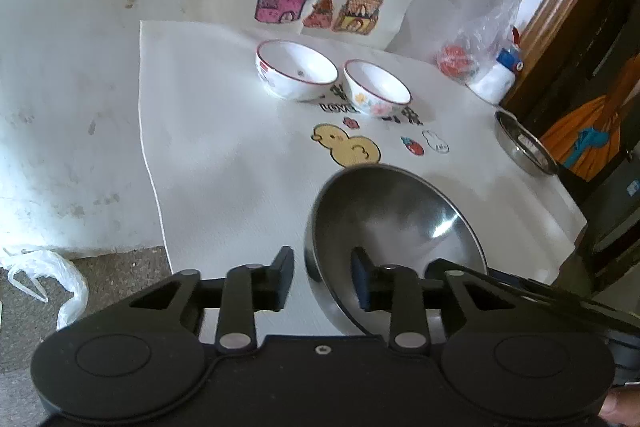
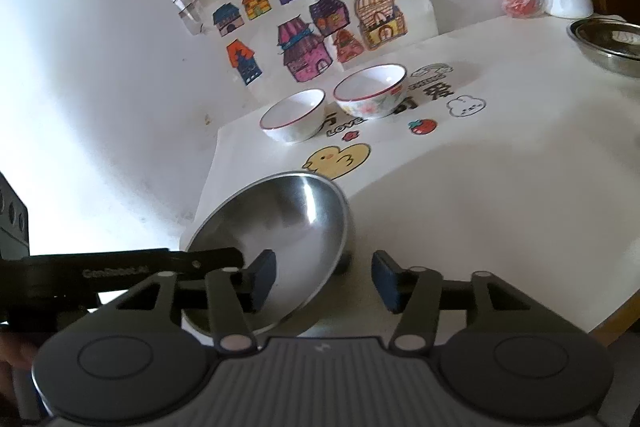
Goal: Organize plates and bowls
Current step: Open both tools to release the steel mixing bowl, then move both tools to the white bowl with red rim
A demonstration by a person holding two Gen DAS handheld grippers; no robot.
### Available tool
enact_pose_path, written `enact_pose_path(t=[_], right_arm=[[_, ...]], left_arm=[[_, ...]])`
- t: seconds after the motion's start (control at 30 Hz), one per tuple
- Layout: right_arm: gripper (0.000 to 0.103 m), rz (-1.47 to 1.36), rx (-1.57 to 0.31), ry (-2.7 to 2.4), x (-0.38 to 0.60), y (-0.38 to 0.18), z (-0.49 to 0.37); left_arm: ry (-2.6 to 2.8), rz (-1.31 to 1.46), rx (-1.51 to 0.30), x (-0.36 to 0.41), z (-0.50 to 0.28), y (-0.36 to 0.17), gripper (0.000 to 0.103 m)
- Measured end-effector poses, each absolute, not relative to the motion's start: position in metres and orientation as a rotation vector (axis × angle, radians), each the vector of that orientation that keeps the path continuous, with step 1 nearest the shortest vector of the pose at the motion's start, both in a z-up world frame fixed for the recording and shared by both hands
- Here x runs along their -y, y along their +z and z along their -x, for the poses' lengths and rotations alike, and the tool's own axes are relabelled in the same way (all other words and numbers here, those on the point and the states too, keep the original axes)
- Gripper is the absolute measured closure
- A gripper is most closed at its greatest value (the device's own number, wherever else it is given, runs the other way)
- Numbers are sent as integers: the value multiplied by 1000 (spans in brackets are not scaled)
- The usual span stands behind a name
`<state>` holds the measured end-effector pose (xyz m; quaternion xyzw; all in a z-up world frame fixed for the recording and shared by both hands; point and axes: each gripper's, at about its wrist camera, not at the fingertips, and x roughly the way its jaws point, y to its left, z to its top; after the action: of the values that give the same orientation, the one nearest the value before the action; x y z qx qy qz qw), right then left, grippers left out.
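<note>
Two grippers straddle opposite sides of the steel bowl (image 1: pixel 394 227), which sits tilted near the front edge of the table (image 1: pixel 240 187). Our left gripper (image 1: pixel 322 279) has one finger inside the rim and one outside, jaws apart; our right gripper (image 2: pixel 324 277) does likewise, not yet clamped. We judge the grasp step is in hand; next we need to close on the rim and lift. Both ceramic bowls (image 1: pixel 296 69) (image 1: pixel 378 87) stand mid-table, a second steel bowl (image 1: pixel 522 143) sits at the right edge, and bare cloth lies between them.
</note>
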<state>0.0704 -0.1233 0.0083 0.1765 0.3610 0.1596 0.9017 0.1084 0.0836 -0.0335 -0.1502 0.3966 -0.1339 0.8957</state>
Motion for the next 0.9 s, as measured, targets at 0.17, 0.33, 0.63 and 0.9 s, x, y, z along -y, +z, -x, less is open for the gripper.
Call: enact_pose_path(t=[0.17,0.33,0.63,0.9], right_arm=[[20,-388,-722,310,134,11,-71],[4,-396,-696,296,138,15,-77],[1,-400,-689,323,142,23,-106],[1,-490,-729,393,154,25,-167]], left_arm=[[-266,327,-775,-93,-109,-30,50],[-224,349,-712,-103,-110,-26,20],[-120,378,-665,-129,-136,-27,1],[-84,360,-655,-152,-184,-30,1]])
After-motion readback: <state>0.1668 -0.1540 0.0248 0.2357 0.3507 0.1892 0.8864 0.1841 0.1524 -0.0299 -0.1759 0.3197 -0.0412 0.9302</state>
